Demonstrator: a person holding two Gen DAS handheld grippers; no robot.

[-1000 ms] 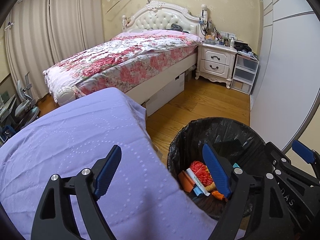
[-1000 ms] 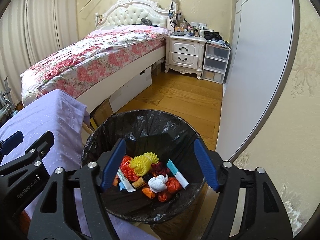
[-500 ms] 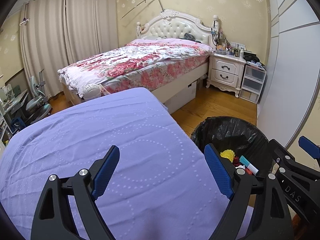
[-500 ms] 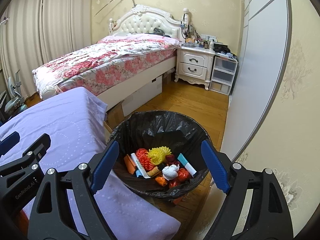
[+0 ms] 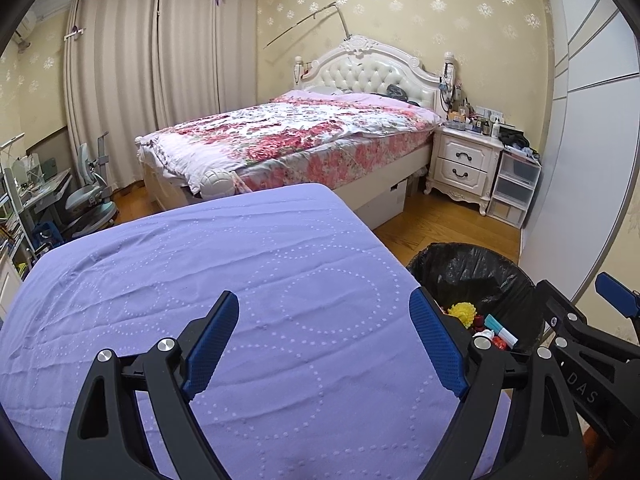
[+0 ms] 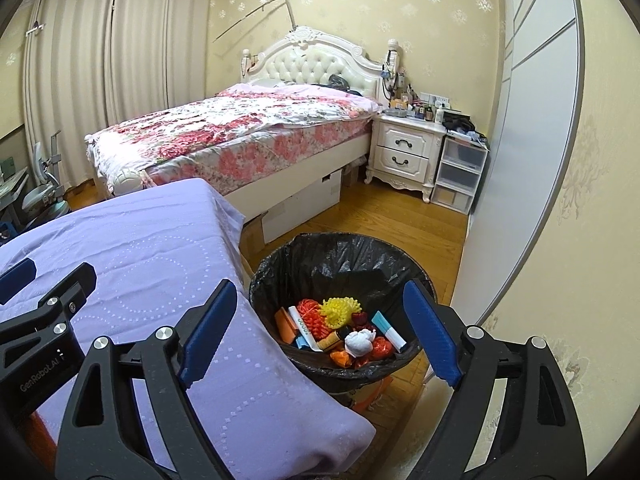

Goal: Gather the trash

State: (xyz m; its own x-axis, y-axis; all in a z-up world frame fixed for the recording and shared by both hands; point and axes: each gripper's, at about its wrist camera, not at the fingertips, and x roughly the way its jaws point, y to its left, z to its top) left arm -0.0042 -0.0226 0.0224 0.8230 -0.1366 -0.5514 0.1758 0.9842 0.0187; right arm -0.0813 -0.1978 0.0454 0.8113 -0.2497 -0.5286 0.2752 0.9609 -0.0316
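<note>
**A:** Bedroom, wood floor. Purple-covered worktop (image 5: 240,300) in the foreground, nothing on the part I can see. Trash bin (image 6: 340,264) with black liner sits on the floor just beside its right edge.

**B:** Grippers?

**A:** Left hand-held gripper (image 5: 324,340) spread wide, nothing between the pads. Right hand-held gripper (image 6: 320,332) the same — empty. A second ago the right one framed the bin closely from above; now both views sit higher and further back, and the left one has swung off the bin onto the cloth.

**B:** So the drop's done?

**A:** My read, yes. Trash (image 6: 340,328) lies in the bin: orange, yellow and red pieces, a white crumpled wad, a teal-and-white tube. With the cloth bare, I'd say the job is at or near its end.

**B:** Blind spots?

**A:** Near edge of the worktop is hidden behind the gripper bodies, far-left corner cut off. Bin bottom is covered by the pile — can't count items.
</note>
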